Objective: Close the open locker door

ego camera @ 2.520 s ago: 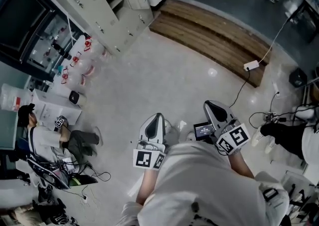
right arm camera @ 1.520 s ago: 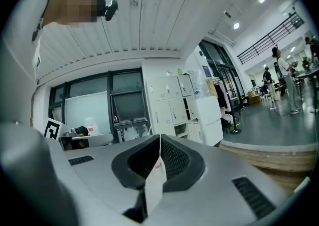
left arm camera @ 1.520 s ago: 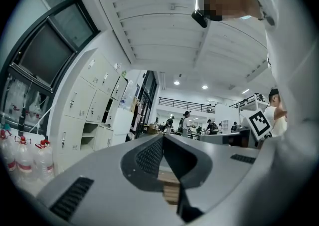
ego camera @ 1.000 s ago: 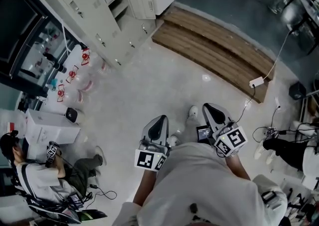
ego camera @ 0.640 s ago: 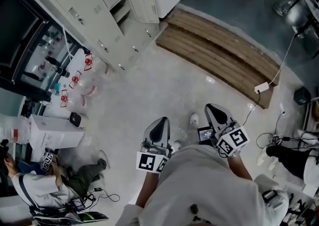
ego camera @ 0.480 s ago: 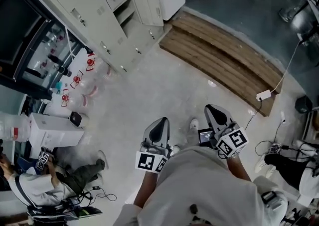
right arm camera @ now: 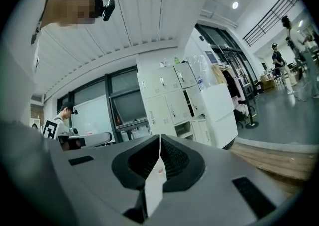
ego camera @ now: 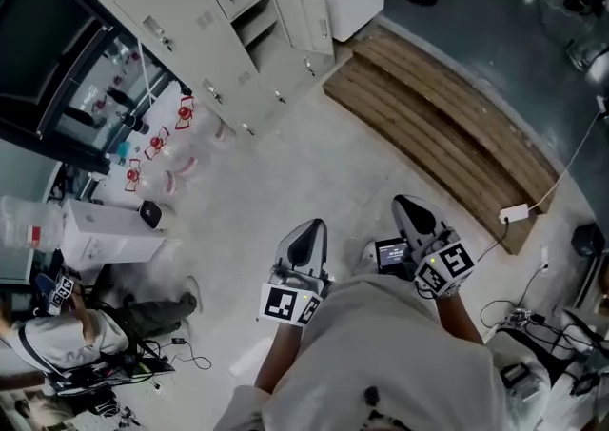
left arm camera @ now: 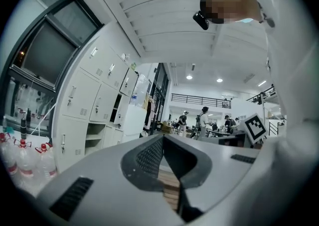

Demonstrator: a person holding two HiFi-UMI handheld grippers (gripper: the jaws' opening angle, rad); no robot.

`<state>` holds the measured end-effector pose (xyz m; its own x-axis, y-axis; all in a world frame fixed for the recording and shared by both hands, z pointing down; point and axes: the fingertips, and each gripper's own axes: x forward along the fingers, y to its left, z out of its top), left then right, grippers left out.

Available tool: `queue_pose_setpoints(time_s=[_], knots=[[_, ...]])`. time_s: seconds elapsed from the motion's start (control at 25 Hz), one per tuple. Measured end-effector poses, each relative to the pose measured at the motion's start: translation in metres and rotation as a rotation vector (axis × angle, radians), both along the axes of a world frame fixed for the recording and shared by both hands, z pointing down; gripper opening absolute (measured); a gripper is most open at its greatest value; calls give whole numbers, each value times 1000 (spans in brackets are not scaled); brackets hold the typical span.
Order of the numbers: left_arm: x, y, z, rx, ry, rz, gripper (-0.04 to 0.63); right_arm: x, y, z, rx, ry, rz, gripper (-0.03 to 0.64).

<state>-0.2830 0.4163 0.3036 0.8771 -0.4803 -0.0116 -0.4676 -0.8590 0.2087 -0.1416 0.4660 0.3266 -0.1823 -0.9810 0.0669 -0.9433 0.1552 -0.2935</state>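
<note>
Locker door [ego camera: 306,20]: light grey metal panel, standing upright; it is open, swung out from the front of the lockers.
Place of the door: upper middle of the head view, in the bottom row of the lockers.
Open compartment [ego camera: 253,28]: darker inside, one shelf goes across it; it lies just left of the door in the head view.
Locker bank [ego camera: 181,10]: light grey, runs diagonally from the upper left of the head view; the doors beside the open one are shut, each with a small handle.
Left gripper view: the compartment [left arm camera: 93,137] shows at the left middle, shelf visible.
Right gripper view: the compartment [right arm camera: 183,129] shows near the centre, small and far.
</note>
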Motion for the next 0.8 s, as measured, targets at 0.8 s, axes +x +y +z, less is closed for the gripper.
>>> queue_pose_setpoints(time_s=[0.8], knots=[[97, -85, 14, -21, 34, 59, 8, 76, -68, 18, -17, 14, -13, 28]])
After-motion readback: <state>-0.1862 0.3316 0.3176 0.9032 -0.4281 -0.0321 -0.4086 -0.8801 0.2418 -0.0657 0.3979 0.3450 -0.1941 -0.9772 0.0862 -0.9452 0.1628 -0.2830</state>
